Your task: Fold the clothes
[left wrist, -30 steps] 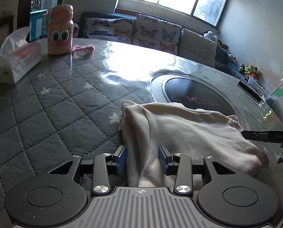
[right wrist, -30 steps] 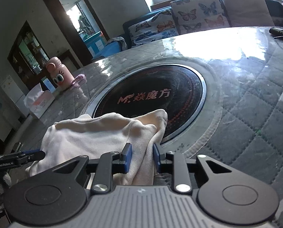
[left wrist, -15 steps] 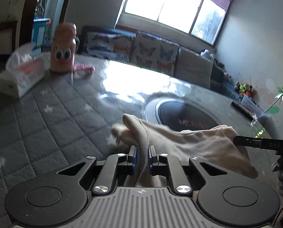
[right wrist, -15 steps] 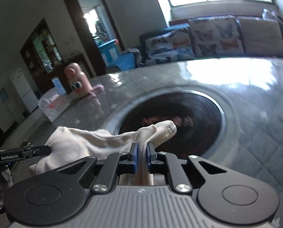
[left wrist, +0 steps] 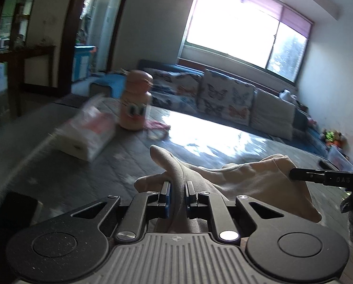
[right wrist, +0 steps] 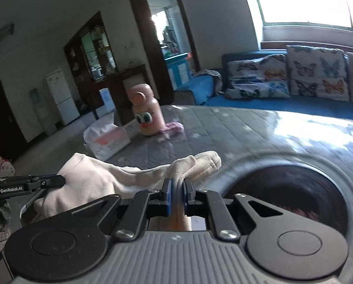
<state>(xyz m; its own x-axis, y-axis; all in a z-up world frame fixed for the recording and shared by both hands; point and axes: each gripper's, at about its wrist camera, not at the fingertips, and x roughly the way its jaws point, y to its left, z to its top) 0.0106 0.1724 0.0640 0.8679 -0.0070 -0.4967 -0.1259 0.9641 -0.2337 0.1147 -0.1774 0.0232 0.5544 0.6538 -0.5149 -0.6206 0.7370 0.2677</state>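
Note:
A cream garment [left wrist: 247,177] hangs stretched between my two grippers above the grey quilted table [left wrist: 81,172]. My left gripper [left wrist: 177,185] is shut on one edge of the garment, a fold of cloth poking up past the fingers. My right gripper [right wrist: 177,184] is shut on the other edge of the garment [right wrist: 100,179]. The right gripper's tip shows at the right of the left wrist view [left wrist: 301,174]. The left gripper's tip shows at the left of the right wrist view [right wrist: 55,181].
A pink cartoon-face bottle [left wrist: 135,104] [right wrist: 148,116], a tissue pack [left wrist: 88,135] [right wrist: 107,139] and a small pink cloth [right wrist: 174,126] stand at the table's far side. A dark round inset [right wrist: 283,201] lies in the table. A sofa with butterfly cushions [left wrist: 223,99] runs behind.
Both grippers closed on the garment's edges and lifted it off the table. Both views have tilted up and swung left.

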